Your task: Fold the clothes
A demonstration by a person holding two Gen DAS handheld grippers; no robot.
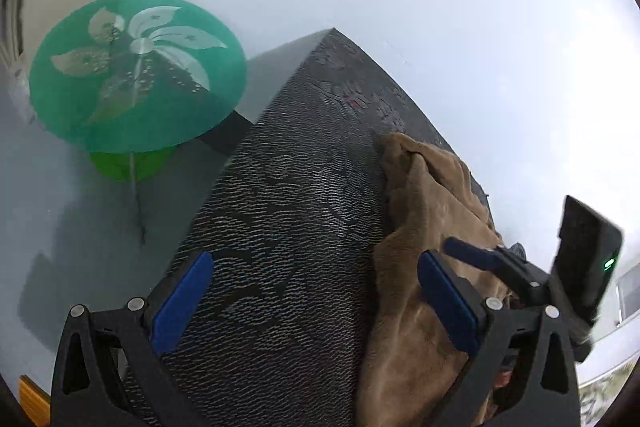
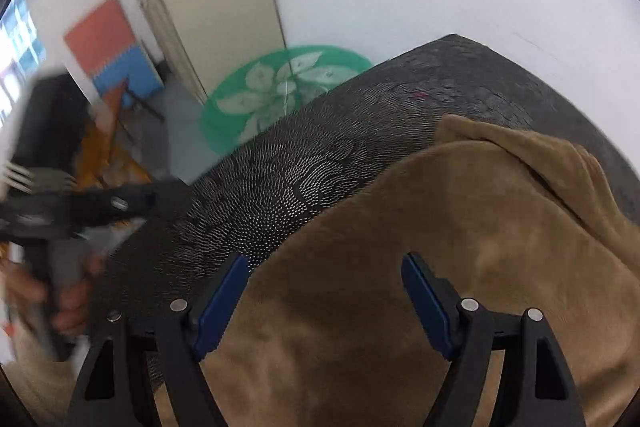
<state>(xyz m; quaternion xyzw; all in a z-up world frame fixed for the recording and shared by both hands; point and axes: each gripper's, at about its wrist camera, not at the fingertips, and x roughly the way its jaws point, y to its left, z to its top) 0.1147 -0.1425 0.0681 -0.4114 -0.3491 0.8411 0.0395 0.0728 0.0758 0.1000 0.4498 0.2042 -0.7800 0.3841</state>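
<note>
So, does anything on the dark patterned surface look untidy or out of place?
Yes. The tan fleece garment lies bunched and wrinkled on the dark patterned tabletop, not yet flat or folded, and it reaches the table's edge. Nothing looks spilled or damaged.

Light was bright and diffuse; the pale wall (image 1: 440, 7) washed out toward white. Fisheye curved everything, black corners. My right view smeared badly at left, the hand (image 2: 60, 299) there blurred. Soft shadows only.
</note>
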